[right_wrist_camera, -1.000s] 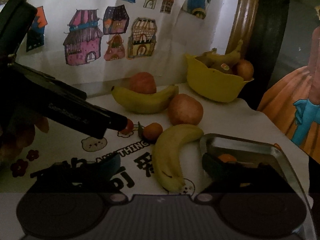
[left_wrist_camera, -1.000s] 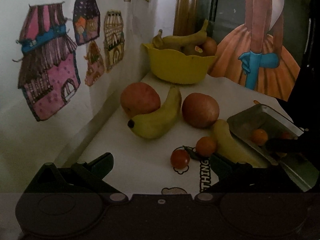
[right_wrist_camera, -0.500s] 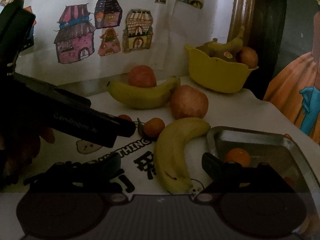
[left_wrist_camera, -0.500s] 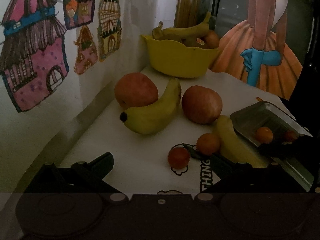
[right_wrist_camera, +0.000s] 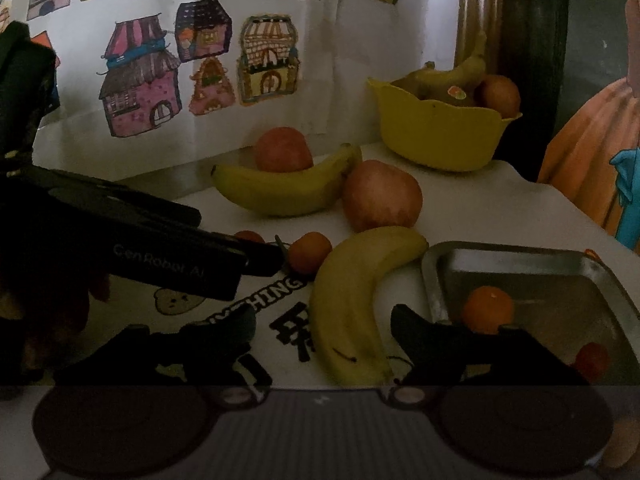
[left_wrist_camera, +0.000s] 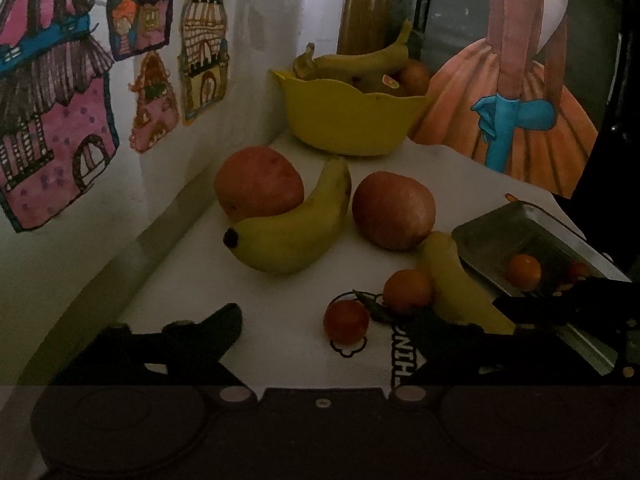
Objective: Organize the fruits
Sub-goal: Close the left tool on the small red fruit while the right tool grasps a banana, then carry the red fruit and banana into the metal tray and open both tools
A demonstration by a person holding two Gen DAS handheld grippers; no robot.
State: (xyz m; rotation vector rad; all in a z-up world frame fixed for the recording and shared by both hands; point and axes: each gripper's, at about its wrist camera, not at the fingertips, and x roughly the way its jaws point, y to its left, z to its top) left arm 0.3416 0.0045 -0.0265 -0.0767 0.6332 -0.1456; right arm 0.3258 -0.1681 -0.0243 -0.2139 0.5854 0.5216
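"GenRobot AI" printed on left gripper (right_wrist_camera: 256, 256) – jaws closing, empty, near small tomato (left_wrist_camera: 346, 320). Right gripper (right_wrist_camera: 324, 332) closing around banana (right_wrist_camera: 352, 304), untouched. "THING" on tablecloth (right_wrist_camera: 480, 208).

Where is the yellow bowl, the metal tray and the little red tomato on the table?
yellow bowl (right_wrist_camera: 436, 140), right wrist view, front wall.
metal tray (right_wrist_camera: 520, 254), right wrist view, far rim.
little red tomato (left_wrist_camera: 346, 321), left wrist view, middle of its skin.

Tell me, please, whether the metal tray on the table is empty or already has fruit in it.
Not empty: the metal tray holds a small orange fruit and a small red one; the rest of its floor is bare.
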